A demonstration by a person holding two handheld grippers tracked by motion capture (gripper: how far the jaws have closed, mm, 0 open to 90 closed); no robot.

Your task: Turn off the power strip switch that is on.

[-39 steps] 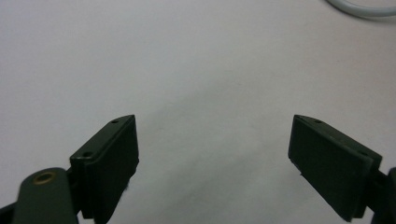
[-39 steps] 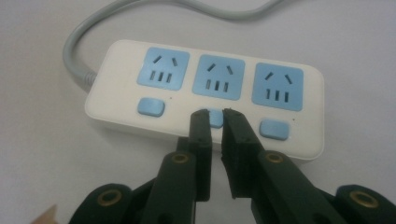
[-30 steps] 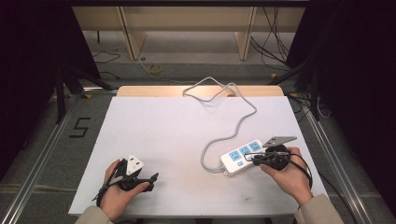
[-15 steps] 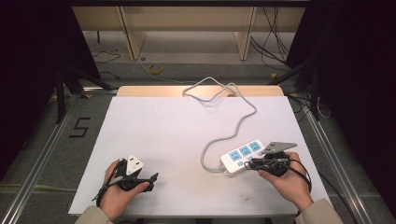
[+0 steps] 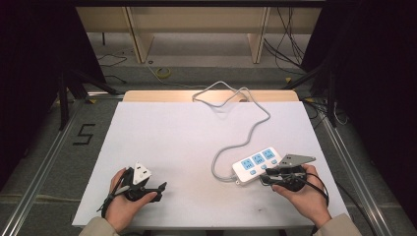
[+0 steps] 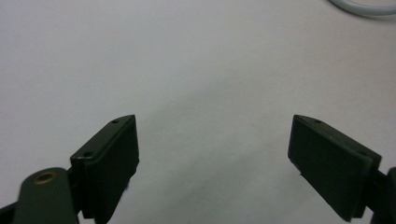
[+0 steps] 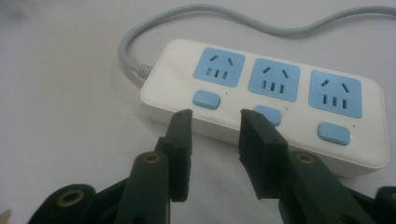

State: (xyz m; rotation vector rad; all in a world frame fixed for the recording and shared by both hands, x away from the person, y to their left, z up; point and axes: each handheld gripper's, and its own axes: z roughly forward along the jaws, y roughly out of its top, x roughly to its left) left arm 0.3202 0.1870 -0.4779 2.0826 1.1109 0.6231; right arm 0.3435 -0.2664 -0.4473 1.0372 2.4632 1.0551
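A white power strip (image 5: pixel 256 163) with three blue sockets and blue switches lies flat at the right front of the white table cover (image 5: pixel 172 137). Its grey cable (image 5: pixel 251 128) snakes to the back edge. My right gripper (image 5: pixel 266 177) points at the strip's near long side. In the right gripper view the strip (image 7: pixel 266 100) lies just beyond the right gripper (image 7: pixel 215 114). Its jaws have just been opening, stand apart and hold nothing. My left gripper (image 5: pixel 158 189) rests at the left front. The left gripper view shows my left gripper (image 6: pixel 212 140) wide open over bare cover.
A strip of wooden tabletop (image 5: pixel 147 95) shows behind the cover. Metal rails (image 5: pixel 44 162) run along both sides of the table. A floor mark "5" (image 5: pixel 83 133) sits to the left. A loop of grey cable (image 6: pixel 364 7) crosses the left gripper view's top right corner.
The right gripper has drawn back slightly toward the table's near edge, away from the strip. The power strip, its cable and the left hand have stayed put.
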